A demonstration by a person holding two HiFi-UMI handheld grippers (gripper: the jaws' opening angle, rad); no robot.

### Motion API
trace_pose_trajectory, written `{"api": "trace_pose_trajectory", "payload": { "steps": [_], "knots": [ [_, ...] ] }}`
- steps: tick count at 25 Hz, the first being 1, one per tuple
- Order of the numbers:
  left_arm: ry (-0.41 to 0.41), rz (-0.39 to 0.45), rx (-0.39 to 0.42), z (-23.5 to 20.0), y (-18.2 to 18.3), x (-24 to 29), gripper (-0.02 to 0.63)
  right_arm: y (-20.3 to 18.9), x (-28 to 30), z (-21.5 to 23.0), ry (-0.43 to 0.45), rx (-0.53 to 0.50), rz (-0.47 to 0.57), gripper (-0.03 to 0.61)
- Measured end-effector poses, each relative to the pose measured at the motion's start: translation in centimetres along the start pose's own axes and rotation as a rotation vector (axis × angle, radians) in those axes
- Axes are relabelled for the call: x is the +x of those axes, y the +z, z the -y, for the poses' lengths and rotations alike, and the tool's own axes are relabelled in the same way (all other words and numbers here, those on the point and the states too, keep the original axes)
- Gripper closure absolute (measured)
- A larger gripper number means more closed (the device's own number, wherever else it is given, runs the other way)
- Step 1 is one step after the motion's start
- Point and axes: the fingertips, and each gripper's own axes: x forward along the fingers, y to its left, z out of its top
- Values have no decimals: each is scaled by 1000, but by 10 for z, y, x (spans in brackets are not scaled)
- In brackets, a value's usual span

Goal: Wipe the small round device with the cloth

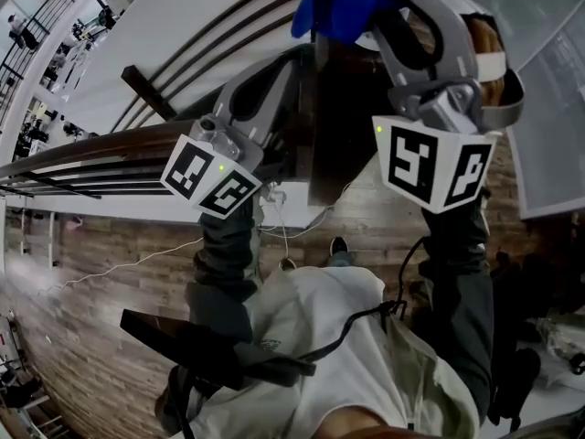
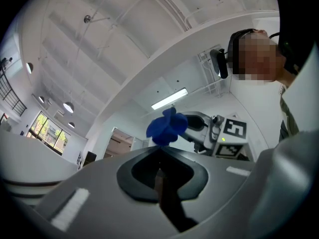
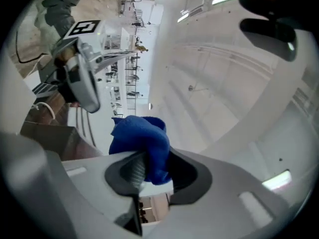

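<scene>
**Cloth gripped, device out of sight**

The wooden floor (image 1: pixel 91 282) lies far below the person's white shirt (image 1: pixel 338 355), and no worktop shows. Both tools are lifted and aimed at the ceiling (image 2: pixel 124 39). The left hand-held gripper (image 2: pixel 159 158) is clenched on nothing, near its partner. The right hand-held gripper (image 3: pixel 149 166) pinches the bunched blue cloth (image 3: pixel 142 136), which spills above the jaws. The small round device appears in no view, so its direction cannot be told. The cloth-bearing right arm probably has to swing down to reach it.
</scene>
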Motion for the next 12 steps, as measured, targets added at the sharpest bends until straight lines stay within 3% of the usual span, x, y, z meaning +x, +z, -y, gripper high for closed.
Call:
{"api": "trace_pose_trajectory", "payload": {
  "steps": [3,5,8,12],
  "knots": [
    [-5,-2,-2,0,4,7,614,-24,20,45,-15,213,43,468],
    [-16,-2,-1,1,6,15,614,-44,38,52,82,379,75,469],
    [-40,9,9,4,7,23,614,-67,54,37,232,490,139,468],
    [-60,24,21,14,14,33,614,-99,46,29,264,630,157,469]
  ]
}}
